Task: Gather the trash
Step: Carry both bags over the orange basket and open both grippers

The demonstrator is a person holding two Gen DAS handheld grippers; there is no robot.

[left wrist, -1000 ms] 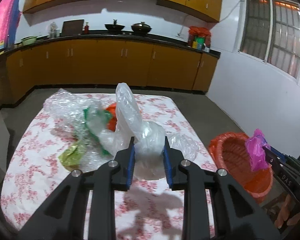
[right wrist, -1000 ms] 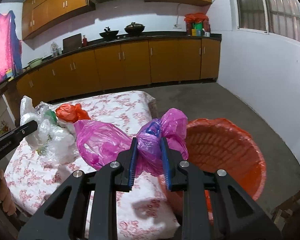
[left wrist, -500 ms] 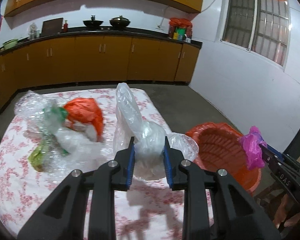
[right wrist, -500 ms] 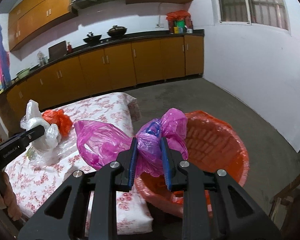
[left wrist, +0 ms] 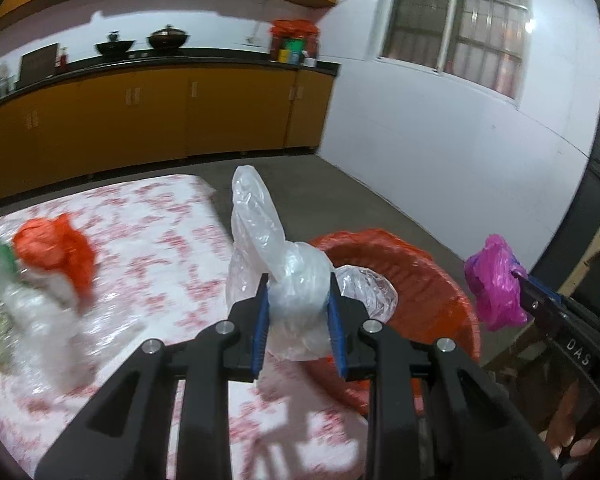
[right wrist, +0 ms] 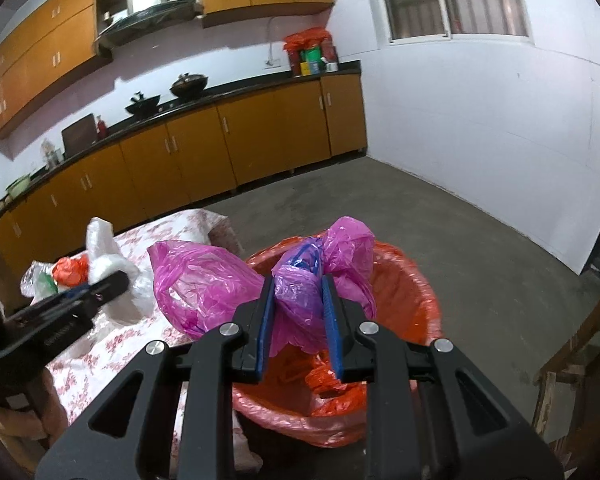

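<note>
My left gripper (left wrist: 299,304) is shut on a clear crumpled plastic bag (left wrist: 288,280), held above the table's right edge beside the orange-lined bin (left wrist: 432,280). My right gripper (right wrist: 298,304) is shut on a pink plastic bag (right wrist: 312,280) that hangs over the bin (right wrist: 412,300). In the left wrist view the pink bag (left wrist: 494,282) and the right gripper's fingers (left wrist: 538,300) show at the right. In the right wrist view the left gripper (right wrist: 112,282) with its clear bag (right wrist: 104,256) shows at the left.
On the floral tablecloth (left wrist: 160,264) lie an orange bag (left wrist: 60,252) and a heap of clear and green plastic (left wrist: 16,304). Orange scraps (right wrist: 332,384) lie inside the bin. Cabinets (left wrist: 160,120) run along the back wall; a wooden frame (right wrist: 572,368) stands right.
Both grippers have swung to the right, carrying their bags from over the table toward the bin. The heap on the table has slid to the left edge of the left wrist view.
</note>
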